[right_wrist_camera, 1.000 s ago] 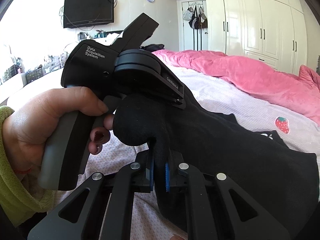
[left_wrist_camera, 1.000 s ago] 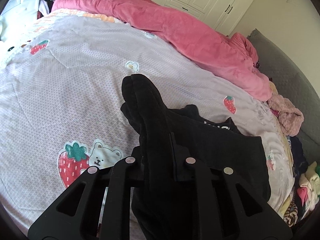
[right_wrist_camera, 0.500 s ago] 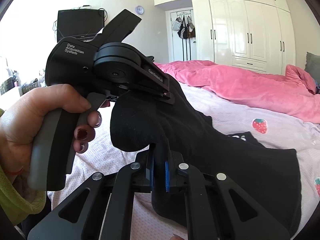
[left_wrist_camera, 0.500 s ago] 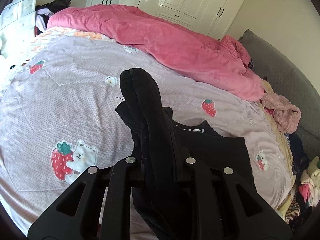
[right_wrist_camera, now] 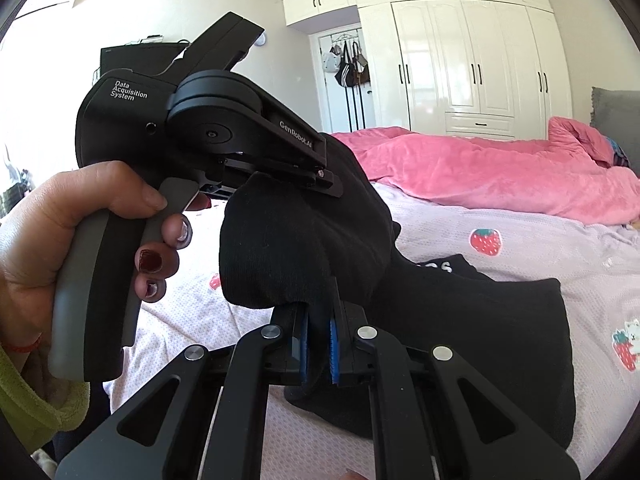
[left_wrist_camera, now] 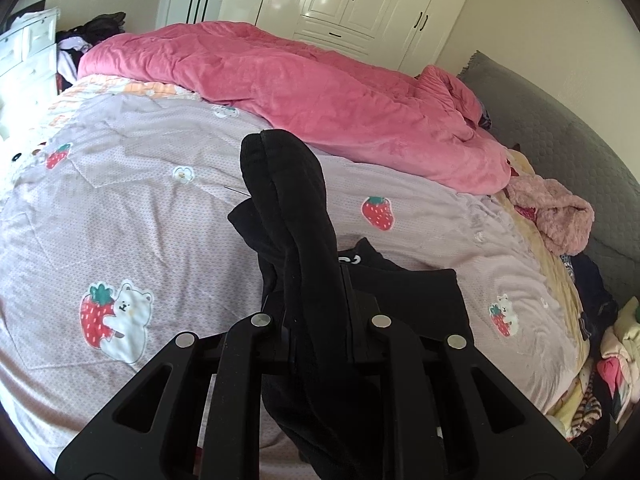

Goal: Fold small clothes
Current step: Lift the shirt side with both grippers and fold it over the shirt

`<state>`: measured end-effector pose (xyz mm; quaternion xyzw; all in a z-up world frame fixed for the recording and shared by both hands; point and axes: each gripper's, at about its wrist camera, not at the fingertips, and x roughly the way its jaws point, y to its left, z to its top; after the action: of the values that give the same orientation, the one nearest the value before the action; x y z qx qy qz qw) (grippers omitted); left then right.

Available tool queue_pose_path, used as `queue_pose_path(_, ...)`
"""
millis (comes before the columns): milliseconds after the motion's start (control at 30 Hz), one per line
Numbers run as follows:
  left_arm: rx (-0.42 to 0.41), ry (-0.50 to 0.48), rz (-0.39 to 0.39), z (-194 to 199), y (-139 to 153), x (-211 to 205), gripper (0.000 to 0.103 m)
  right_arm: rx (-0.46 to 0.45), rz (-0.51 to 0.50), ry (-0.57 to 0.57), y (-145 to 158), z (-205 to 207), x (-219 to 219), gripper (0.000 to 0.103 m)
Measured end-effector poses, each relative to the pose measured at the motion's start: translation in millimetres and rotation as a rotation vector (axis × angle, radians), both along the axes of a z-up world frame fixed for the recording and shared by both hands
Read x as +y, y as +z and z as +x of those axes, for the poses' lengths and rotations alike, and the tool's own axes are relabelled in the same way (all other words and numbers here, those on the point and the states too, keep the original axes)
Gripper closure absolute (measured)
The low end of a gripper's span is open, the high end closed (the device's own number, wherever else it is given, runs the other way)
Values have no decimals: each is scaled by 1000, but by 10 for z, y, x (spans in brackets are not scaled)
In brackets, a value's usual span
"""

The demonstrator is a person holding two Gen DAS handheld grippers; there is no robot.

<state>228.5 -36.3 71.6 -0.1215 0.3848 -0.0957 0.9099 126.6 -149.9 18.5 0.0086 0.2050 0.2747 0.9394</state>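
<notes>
A pair of long black socks [left_wrist_camera: 288, 200] is pinched in my left gripper [left_wrist_camera: 316, 320], which is shut on them; the rounded toe ends stick up past the fingers. The rest of the black fabric [left_wrist_camera: 416, 300], with white lettering, trails down to the lilac strawberry-print bedsheet [left_wrist_camera: 120, 220]. In the right wrist view my right gripper [right_wrist_camera: 318, 336] is shut on the same black socks [right_wrist_camera: 288, 248], its blue pads [right_wrist_camera: 306, 344] pressing the fabric. Just above, a hand [right_wrist_camera: 80, 220] holds the left gripper [right_wrist_camera: 320, 178], clamped on the socks from the top.
A rumpled pink duvet [left_wrist_camera: 320, 92] lies across the far side of the bed. A grey headboard [left_wrist_camera: 560, 140] and a pile of mixed clothes [left_wrist_camera: 600, 340] are to the right. White wardrobes [right_wrist_camera: 460, 60] line the far wall.
Both grippers have risen and shifted together with the socks still clamped. The bed looks farther below, and less of the socks rests on the sheet.
</notes>
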Motion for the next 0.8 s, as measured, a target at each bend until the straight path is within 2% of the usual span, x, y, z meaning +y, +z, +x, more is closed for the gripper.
queue_pose_path(500,4,-60,49,41,-11,-545,94,35,60,-51,-101,-59,-386,96)
queue_pose_path(800,21,-99,73,102,-131,-849,92,69,77,-86,-220,-91,-591,96)
